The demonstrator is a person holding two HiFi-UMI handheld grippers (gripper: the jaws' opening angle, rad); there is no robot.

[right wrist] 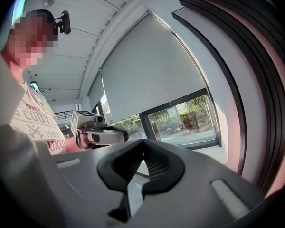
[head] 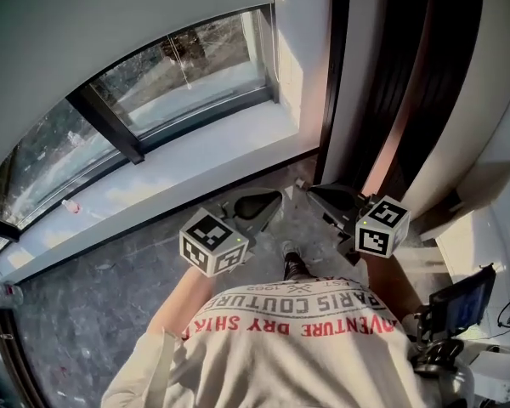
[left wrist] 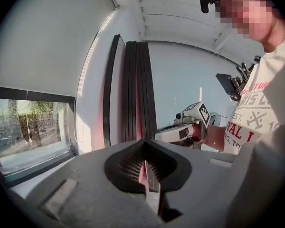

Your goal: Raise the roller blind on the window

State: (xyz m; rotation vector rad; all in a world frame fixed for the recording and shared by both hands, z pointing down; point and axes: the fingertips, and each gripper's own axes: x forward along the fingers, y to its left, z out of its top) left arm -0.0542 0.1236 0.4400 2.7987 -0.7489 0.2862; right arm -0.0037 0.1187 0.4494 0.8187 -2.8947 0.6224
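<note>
A grey roller blind (head: pixel 110 24) covers the upper part of the window, and the glass (head: pixel 178 79) below its bottom edge shows the outdoors. A thin cord (head: pixel 185 68) hangs in front of the glass. Both grippers are held low in front of the person, well short of the window. My left gripper (head: pixel 270 201) is shut with nothing in it and points toward the wall corner. My right gripper (head: pixel 313 191) sits beside it, also shut and empty. The left gripper view shows the blind (left wrist: pixel 42 42) at left; the right gripper view shows it (right wrist: pixel 152 75) ahead.
A pale window sill (head: pixel 195 155) runs under the glass. Dark upright panels (head: pixel 408 75) stand against the wall at right. A stand with a small screen (head: pixel 463 300) is at the lower right. The floor (head: pixel 93 296) is grey marble.
</note>
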